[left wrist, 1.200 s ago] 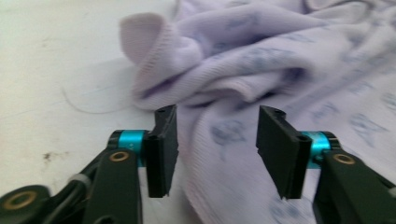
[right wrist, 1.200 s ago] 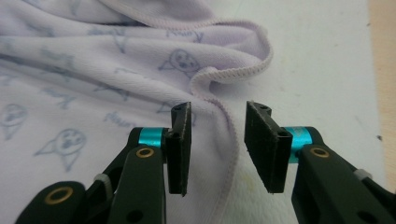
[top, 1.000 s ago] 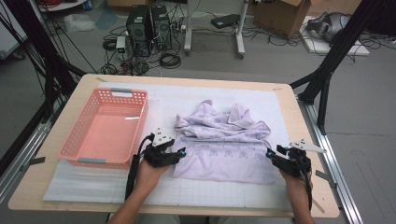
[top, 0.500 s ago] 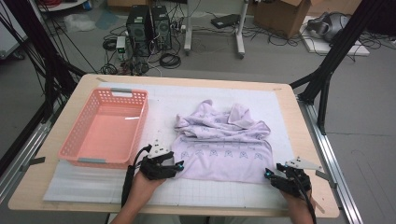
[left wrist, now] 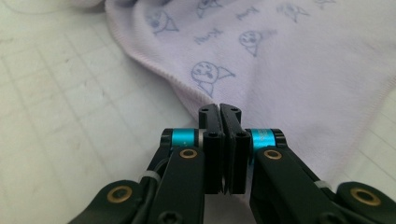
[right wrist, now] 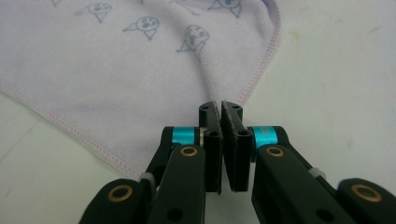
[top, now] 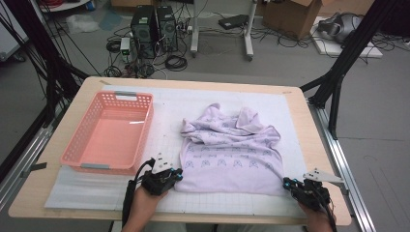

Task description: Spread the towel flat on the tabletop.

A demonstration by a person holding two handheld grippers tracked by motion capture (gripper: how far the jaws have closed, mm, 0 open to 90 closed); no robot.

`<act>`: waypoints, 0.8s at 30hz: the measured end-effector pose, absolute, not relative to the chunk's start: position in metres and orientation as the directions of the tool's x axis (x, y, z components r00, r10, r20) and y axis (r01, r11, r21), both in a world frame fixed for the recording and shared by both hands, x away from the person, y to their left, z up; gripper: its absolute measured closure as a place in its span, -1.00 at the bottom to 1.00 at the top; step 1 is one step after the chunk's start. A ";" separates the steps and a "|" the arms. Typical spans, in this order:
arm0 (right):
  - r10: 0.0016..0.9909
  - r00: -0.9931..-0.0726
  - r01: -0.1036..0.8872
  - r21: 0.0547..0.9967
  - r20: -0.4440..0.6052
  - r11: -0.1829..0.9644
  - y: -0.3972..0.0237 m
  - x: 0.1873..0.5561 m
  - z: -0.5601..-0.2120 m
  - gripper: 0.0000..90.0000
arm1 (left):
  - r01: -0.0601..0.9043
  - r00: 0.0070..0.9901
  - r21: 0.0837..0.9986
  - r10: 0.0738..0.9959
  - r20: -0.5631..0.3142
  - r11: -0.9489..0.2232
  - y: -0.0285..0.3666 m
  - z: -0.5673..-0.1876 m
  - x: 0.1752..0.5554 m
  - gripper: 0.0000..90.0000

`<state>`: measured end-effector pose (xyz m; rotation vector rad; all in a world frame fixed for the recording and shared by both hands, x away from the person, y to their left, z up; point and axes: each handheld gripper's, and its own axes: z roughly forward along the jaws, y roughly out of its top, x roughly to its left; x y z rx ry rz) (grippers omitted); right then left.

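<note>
the lilac garment (top: 231, 153) lies near the middle of the worktop (top: 309, 145), on a white gridded mat (top: 96, 191), its near hem drawn fairly straight toward the person while the far part is bunched into folds. it is pale purple knit, printed all over with small line-drawn cat-like faces, and has a stitched edge with pinkish thread (the seam is plain in both gripper views).

the left claw (left wrist: 219, 109) sits at the garment's near left corner with its jaws pressed together, and the hem runs right down into them, so it appears to be pinching that corner. the right claw (right wrist: 220, 106) is at the near right corner, jaws closed but for a sliver, the corner of cloth meeting their tips; i judge it is gripping the fabric too, though the bite looks shallow.

the step in hand seems to be holding both near corners to spread or fold the garment. to do it well, both grips should hold the same layers, the right one taking a deeper bite first if the cloth starts to slip, and the two hands should move together and level so the hem stays taut and the bunched far part can smooth out.

a pink basket (top: 109, 133) stands empty to the left, just beside the garment.
</note>
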<state>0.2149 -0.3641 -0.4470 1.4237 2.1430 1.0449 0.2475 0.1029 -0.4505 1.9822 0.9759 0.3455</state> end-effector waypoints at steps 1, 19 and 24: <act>0.895 -0.436 0.629 0.743 0.096 0.227 -0.366 0.210 -0.446 0.94 | 0.506 0.653 0.811 0.745 -0.137 -0.295 0.106 -0.450 0.243 0.95; 0.901 -0.428 0.601 0.766 0.068 0.228 -0.363 0.191 -0.441 0.19 | 0.527 0.620 0.826 0.755 -0.212 -0.200 0.103 -0.447 0.243 -0.02; 0.888 -0.459 0.599 0.748 0.030 0.285 -0.352 0.216 -0.448 0.55 | 0.512 0.642 0.795 0.760 -0.103 -0.325 0.082 -0.452 0.252 0.32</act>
